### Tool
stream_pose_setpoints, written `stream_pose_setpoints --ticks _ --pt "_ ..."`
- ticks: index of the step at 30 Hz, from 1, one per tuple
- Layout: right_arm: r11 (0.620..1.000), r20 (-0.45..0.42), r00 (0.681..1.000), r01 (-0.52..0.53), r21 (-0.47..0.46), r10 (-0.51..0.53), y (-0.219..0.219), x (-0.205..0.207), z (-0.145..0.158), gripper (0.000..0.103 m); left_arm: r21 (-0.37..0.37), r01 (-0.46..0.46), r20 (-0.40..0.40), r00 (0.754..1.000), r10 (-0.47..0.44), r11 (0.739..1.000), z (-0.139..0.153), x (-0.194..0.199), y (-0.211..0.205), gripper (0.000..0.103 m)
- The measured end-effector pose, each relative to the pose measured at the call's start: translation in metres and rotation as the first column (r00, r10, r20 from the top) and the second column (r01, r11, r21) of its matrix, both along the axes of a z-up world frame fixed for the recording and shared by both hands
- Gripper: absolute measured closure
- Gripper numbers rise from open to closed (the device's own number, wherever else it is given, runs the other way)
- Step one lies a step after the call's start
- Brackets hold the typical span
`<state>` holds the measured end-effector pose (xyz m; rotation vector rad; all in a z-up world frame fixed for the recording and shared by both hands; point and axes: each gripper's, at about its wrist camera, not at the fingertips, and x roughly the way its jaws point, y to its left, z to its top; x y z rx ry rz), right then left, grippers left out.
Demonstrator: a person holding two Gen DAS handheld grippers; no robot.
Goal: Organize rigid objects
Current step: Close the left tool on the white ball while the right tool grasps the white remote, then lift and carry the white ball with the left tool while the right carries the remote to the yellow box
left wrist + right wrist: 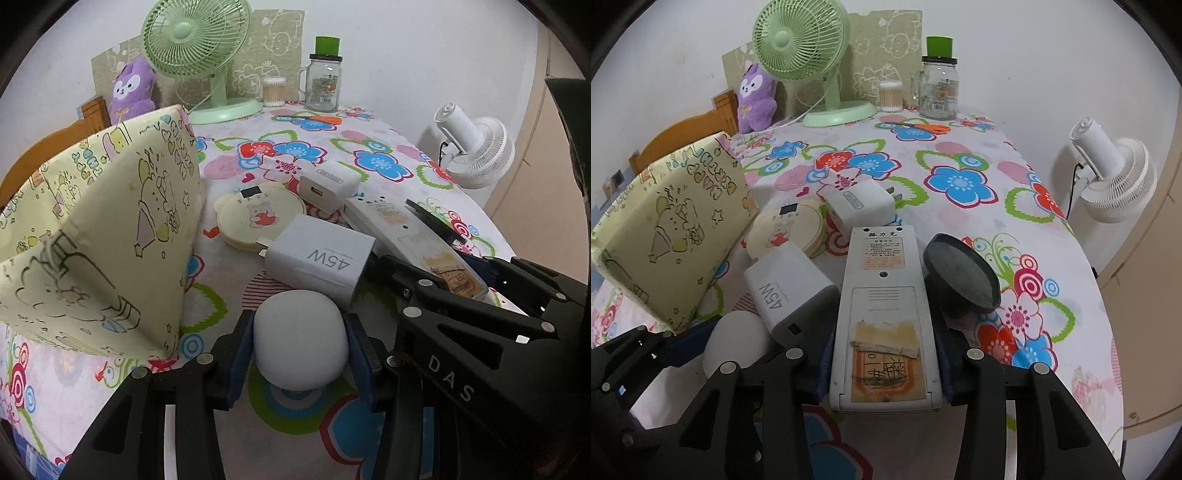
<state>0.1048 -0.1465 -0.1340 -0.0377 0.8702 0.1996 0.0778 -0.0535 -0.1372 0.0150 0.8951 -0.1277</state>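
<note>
A flower-print cloth [960,155] covers the desk, which stands against a white wall [1015,44]. The left gripper [301,343] has its fingers closed around a white egg-shaped object [301,339], just in front of the 45W charger [321,258]. Beside that charger, the right gripper [884,365] clamps a white remote [882,314] lying face-down. Behind the charger stand a green fan [801,40] and a glass jar [938,88].

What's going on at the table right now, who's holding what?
A person is tidying small items on the flowered tablecloth with two handheld grippers. The left gripper is closed on a white rounded object low over the cloth, and the right gripper clamps a white remote-like device, back side up. Between them lies a 45W charger. A smaller charger, a round cream case and a fabric storage box sit nearby.
</note>
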Motion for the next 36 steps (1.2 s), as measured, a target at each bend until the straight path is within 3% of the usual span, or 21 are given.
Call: stream_pose_setpoints --ticks 36 --pt "0.991 0.116 0.986 0.124 -0.046 -0.118 -0.002 -0.073 0.067 0.056 0.028 0.036 0.096 0.995 -0.038 0.999 0.055 -0.049 -0.006 0.054"
